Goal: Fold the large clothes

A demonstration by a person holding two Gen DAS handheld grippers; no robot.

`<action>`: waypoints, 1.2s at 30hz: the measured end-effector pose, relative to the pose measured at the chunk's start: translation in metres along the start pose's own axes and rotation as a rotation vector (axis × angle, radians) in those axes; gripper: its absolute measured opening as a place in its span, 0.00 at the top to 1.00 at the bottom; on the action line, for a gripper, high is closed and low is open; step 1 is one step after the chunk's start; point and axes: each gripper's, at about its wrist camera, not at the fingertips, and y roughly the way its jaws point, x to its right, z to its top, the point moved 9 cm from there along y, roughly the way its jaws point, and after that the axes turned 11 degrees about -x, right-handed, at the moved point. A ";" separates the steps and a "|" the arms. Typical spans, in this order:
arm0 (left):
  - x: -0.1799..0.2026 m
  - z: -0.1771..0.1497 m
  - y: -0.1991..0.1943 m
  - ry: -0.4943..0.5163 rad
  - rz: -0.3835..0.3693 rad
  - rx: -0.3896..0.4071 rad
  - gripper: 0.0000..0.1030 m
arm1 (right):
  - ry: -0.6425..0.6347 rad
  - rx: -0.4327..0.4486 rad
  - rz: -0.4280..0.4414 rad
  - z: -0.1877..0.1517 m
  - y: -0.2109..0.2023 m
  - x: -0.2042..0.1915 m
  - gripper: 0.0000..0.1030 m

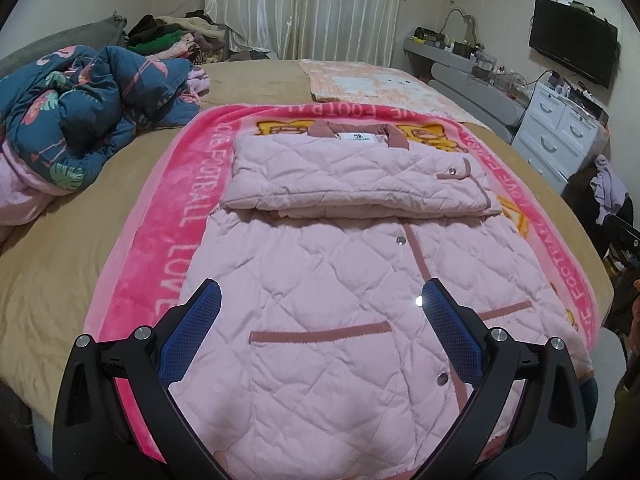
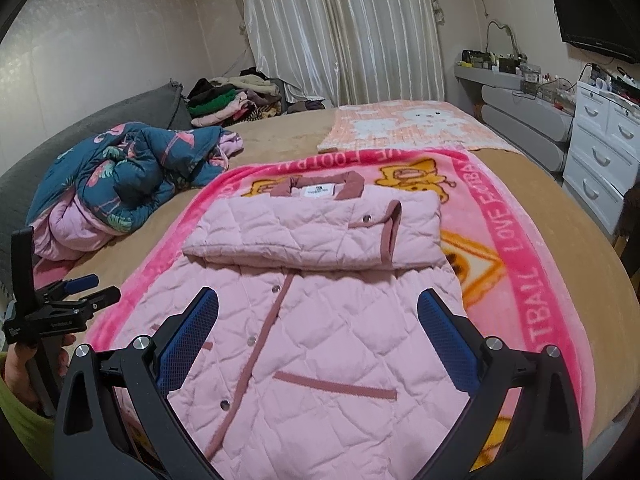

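Observation:
A pale pink quilted coat with dusty-rose trim lies flat on a bright pink blanket. Its sleeves are folded across the chest into a thick band below the collar. My left gripper hovers open over the coat's lower half, nothing between its blue pads. My right gripper stands wide open above the hem and pocket area, also with nothing in it. In the right wrist view the left gripper appears at the left edge, held by a hand.
A crumpled blue flowered quilt lies left of the blanket on the tan bed. A peach blanket sits farther back. Piled clothes are by the curtain. White drawers stand at the right.

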 end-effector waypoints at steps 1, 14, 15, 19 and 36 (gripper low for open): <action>0.000 -0.003 0.001 0.002 0.003 -0.003 0.09 | 0.002 -0.006 0.000 -0.003 0.001 0.002 0.04; -0.018 -0.029 0.021 0.003 0.047 -0.045 0.09 | 0.015 -0.065 -0.031 -0.039 0.018 0.024 0.04; -0.020 -0.031 0.022 0.000 0.049 -0.049 0.09 | 0.018 -0.072 -0.033 -0.042 0.019 0.026 0.04; -0.031 -0.041 0.030 -0.015 0.069 -0.073 0.09 | 0.028 -0.099 -0.041 -0.056 0.026 0.037 0.04; -0.076 -0.087 0.057 -0.065 0.118 -0.183 0.09 | 0.073 -0.212 -0.086 -0.106 0.044 0.082 0.04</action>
